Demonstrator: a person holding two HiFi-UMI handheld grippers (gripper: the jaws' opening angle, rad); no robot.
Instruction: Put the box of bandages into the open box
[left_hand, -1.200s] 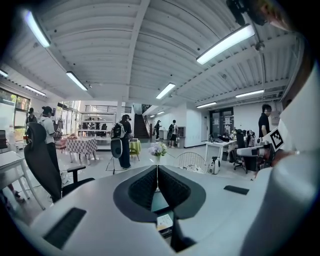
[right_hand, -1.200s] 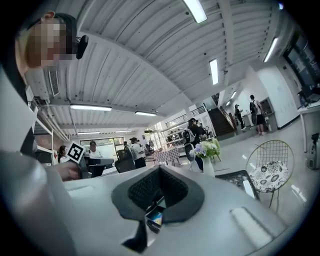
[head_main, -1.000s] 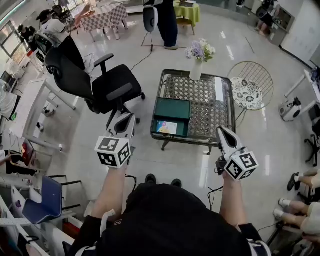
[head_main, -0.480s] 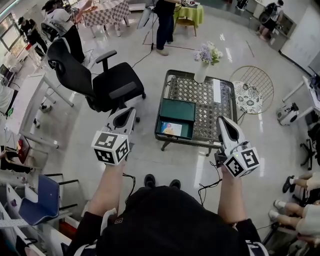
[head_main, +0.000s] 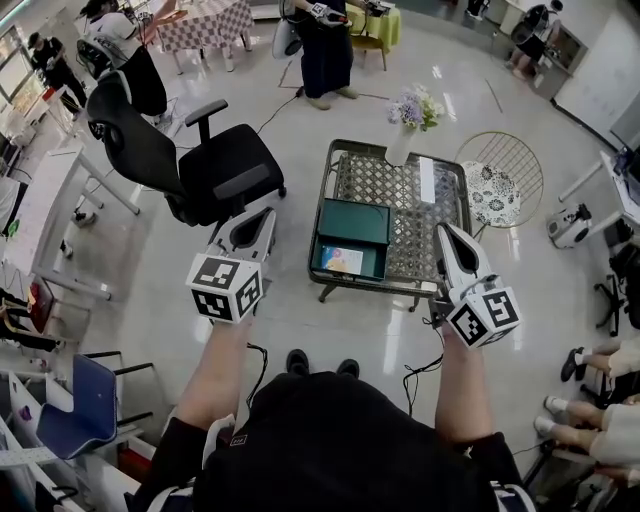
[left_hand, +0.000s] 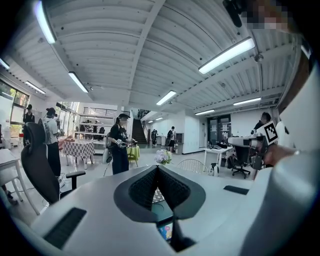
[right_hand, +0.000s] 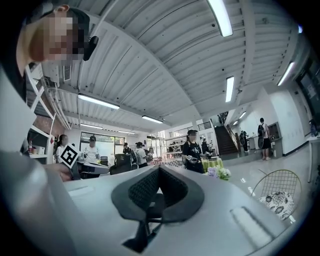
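Note:
On a low mesh-topped table (head_main: 400, 200) lies an open dark green box (head_main: 352, 222) with a colourful item (head_main: 342, 260) in its near half. A long white box (head_main: 427, 180) lies on the mesh farther right. My left gripper (head_main: 267, 214) hovers above the floor left of the table, shut and holding nothing. To the table's front right, my right gripper (head_main: 444, 232) is also shut and holds nothing. In the left gripper view, the shut gripper (left_hand: 158, 168) shows the green box (left_hand: 161, 215) through the gap below. The right gripper (right_hand: 159, 169) points across the room.
A black office chair (head_main: 200, 160) stands left of the table. A vase of flowers (head_main: 404, 125) is on the table's far edge. A round wire chair with a patterned cushion (head_main: 497, 185) stands at the right. People stand at the back. A blue chair (head_main: 85, 405) is at the lower left.
Both grippers have edged slightly forward toward the table and stayed shut. The view has shifted a little, and a person at the back has moved.

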